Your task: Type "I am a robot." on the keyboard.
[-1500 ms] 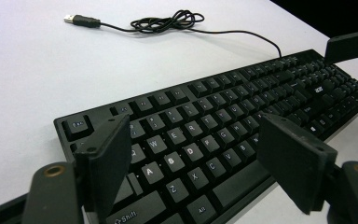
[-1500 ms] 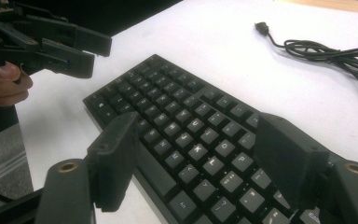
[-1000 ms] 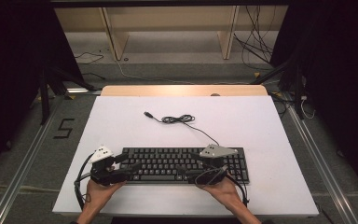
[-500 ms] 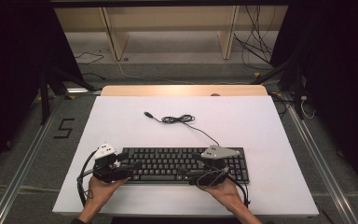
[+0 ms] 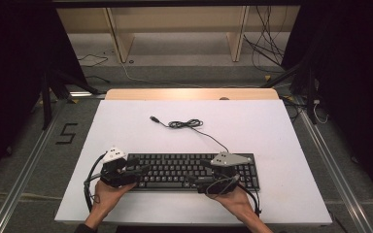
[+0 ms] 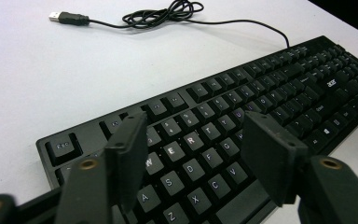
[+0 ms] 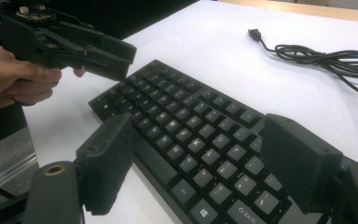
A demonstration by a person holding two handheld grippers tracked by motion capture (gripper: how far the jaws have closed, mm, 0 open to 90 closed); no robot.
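Both tongs hover apart over the black keyboard [image 5: 189, 171]: left tongs [image 6: 193, 154], just closing, grip nothing; right tongs [image 7: 193, 161] gape wide, empty, hiding keys beneath.

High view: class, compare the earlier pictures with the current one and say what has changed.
The left tool edged slightly inward over the keyboard, and its jaws have just been closing, with nothing gripped between them. The right tool, keyboard and coiled cable stayed as they were.

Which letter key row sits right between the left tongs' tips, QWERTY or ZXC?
The QWERTY row on the keyboard: W, E, R lie between the left tongs; Z's row is nearer the camera.
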